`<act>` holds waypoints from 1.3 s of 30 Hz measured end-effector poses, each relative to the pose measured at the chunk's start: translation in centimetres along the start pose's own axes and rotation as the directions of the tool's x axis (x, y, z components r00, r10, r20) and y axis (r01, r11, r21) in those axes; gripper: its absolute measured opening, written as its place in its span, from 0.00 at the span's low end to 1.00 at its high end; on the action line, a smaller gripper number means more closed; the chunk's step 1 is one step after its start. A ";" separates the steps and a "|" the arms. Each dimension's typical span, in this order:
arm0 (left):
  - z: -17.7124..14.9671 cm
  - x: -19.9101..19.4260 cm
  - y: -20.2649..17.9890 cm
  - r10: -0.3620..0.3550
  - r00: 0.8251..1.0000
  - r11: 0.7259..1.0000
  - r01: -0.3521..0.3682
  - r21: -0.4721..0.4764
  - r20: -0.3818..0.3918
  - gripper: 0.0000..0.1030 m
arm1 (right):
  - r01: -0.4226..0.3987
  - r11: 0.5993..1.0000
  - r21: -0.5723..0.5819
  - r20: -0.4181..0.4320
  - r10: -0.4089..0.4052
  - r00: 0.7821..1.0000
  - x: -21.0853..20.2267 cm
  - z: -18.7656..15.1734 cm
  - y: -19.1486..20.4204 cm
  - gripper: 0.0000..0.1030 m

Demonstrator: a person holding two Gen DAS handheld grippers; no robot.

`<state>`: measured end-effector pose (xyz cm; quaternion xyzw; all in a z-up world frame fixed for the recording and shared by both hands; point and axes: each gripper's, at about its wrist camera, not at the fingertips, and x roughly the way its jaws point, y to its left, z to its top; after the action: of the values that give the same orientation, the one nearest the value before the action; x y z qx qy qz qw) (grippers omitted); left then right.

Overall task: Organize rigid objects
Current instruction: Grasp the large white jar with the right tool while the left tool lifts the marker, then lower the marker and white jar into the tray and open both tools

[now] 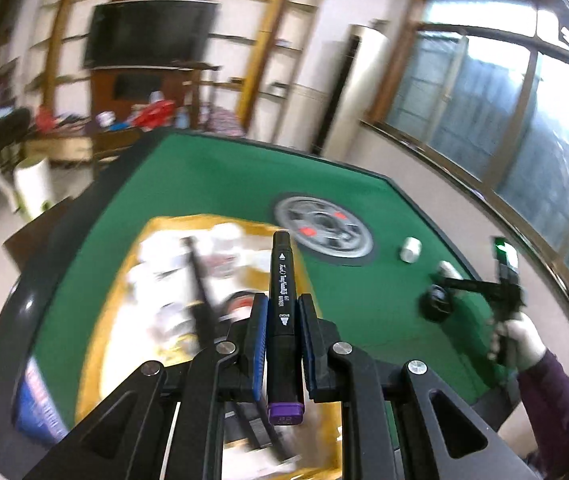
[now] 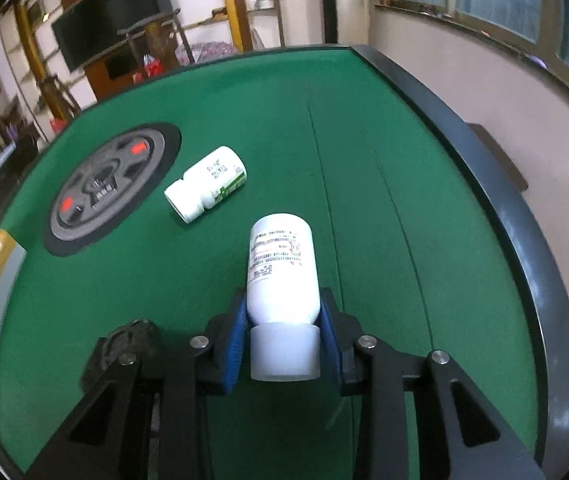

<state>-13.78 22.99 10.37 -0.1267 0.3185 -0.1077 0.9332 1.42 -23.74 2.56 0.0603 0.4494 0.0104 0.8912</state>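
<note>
Black marker (image 1: 282,300) clenched in left gripper (image 1: 282,312), white bottle (image 2: 282,276) grasped by right gripper (image 2: 284,312)

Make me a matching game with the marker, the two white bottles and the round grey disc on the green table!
Things:
1. black marker
2. plain white bottle
3. white bottle with green label
4. round grey disc

Where or how:
A. lying loose on its side on the green felt
B. set flat into the table
C. between the jaws of the right gripper
D. clamped in the left gripper, purple end toward the camera

Pairs: 1-D, 2-C, 3-A, 4-B
</note>
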 end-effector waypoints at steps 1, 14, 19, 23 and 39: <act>-0.3 -0.2 1.1 0.017 1.000 1.000 -0.017 -0.021 0.002 0.14 | -0.015 1.000 0.015 0.007 0.015 1.000 -0.4 -0.1 -0.1 0.32; -4.6 2.0 4.2 0.188 0.977 0.982 -0.189 0.001 -0.100 0.14 | -0.391 0.915 -0.104 -0.028 0.390 0.920 -7.7 -1.6 13.1 0.32; -5.2 2.3 4.2 0.235 0.966 0.972 -0.233 0.024 -0.109 0.15 | -0.525 0.834 -0.169 -0.133 0.508 0.851 -8.0 -3.4 21.0 0.32; -5.2 1.7 4.7 0.219 0.972 0.976 -0.219 0.003 -0.090 0.50 | -0.583 0.785 -0.210 -0.214 0.545 0.810 -7.9 -5.1 26.5 0.32; -4.8 -1.4 5.3 0.239 0.971 0.971 -0.238 -0.031 0.011 0.75 | -0.352 0.802 -0.483 -0.177 0.304 0.936 -7.4 -9.7 35.2 0.45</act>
<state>-17.19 27.56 5.88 -0.1021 0.3260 0.0109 0.9398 -9.52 11.64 6.82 -0.1000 0.4536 0.2848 0.8385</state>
